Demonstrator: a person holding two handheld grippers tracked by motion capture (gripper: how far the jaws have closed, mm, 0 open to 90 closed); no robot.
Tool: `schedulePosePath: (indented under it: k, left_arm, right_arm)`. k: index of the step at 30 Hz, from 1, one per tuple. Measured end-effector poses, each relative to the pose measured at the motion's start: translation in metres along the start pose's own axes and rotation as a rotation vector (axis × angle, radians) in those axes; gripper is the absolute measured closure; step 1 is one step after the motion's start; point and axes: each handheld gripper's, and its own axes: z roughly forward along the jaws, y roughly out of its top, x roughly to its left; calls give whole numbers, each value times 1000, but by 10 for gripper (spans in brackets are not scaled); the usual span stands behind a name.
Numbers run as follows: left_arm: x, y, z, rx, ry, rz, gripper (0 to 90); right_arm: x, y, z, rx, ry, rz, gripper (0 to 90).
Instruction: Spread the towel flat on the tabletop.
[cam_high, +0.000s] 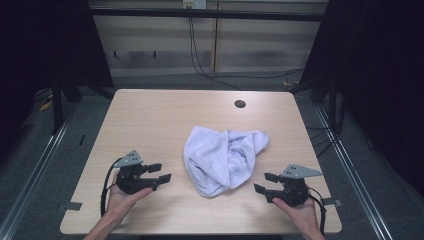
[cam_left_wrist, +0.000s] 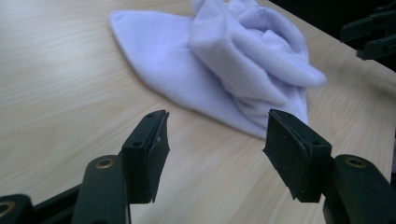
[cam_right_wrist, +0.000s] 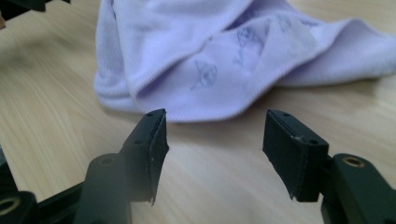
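Cloth (cam_high: 223, 159) is lying crumpled near the middle of the bench (cam_high: 150, 115), looking light, soft and floppy, so its thin hemmed edge is seeming the best hold, while left gripper (cam_high: 161, 173) and right gripper (cam_high: 266, 183) are waiting beside it with fingers (cam_left_wrist: 150, 149) spread, pinching nothing.

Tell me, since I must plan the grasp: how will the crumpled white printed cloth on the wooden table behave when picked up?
The crumpled white printed cloth lies in soft folds, so it will probably flop and hang, not keep its shape. It looks thin, so likely light. Its towel-like weave, plain in the right gripper view, suggests the pads should hold it without slipping.
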Motion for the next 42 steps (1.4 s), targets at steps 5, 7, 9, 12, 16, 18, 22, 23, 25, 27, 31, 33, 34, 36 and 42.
schedulePosePath:
  k: [5, 7, 9, 12, 16, 18, 22, 23, 25, 27, 31, 33, 34, 36, 42]
  left_arm:
    - [-11, 10, 24, 31, -41, 24, 409]
    - [-15, 6, 27, 52, -63, 40, 427]
    - [-17, 1, 28, 72, -65, 63, 484]
    - [-14, -1, 27, 77, -65, 55, 554]
    - [-9, 0, 21, 43, -59, 49, 581]
    - [-9, -1, 19, 38, -56, 48, 551]
    - [-5, -1, 17, 29, -19, 29, 441]
    - [-3, 0, 17, 26, -16, 21, 427]
    - [-1, 1, 16, 17, -5, 9, 406]
    - [2, 1, 14, 2, -4, -20, 392]
    - [7, 3, 7, -17, 9, -33, 387]
    - [8, 3, 6, -26, 6, -40, 387]
    - [8, 3, 5, -26, 4, -41, 387]
    - [8, 3, 5, -30, 6, -36, 379]
    - [7, 3, 2, -41, 1, -22, 350]
  right_arm:
    - [-7, 26, 20, -15, 26, -24, 326]
    - [-15, 36, 33, -16, 36, 0, 325]
    - [-18, 43, 46, -1, 44, -18, 317]
    - [-21, 52, 68, 26, 57, -48, 304]
    - [-22, 54, 95, 64, 57, -60, 305]
    - [-22, 52, 102, 88, 53, -59, 294]
    - [-20, 40, 124, 169, 71, -57, 349]
    - [-19, 41, 124, 179, 85, -52, 433]
    - [-17, 40, 125, 177, 104, -54, 517]
    - [-14, 40, 125, 175, 114, -64, 582]
    - [-1, 38, 125, 167, 143, -88, 636]
    - [8, 37, 127, 167, 181, -106, 645]
    - [15, 37, 128, 175, 202, -127, 650]
    - [29, 36, 131, 181, 282, -158, 663]
    - [65, 35, 134, 204, 379, -238, 616]
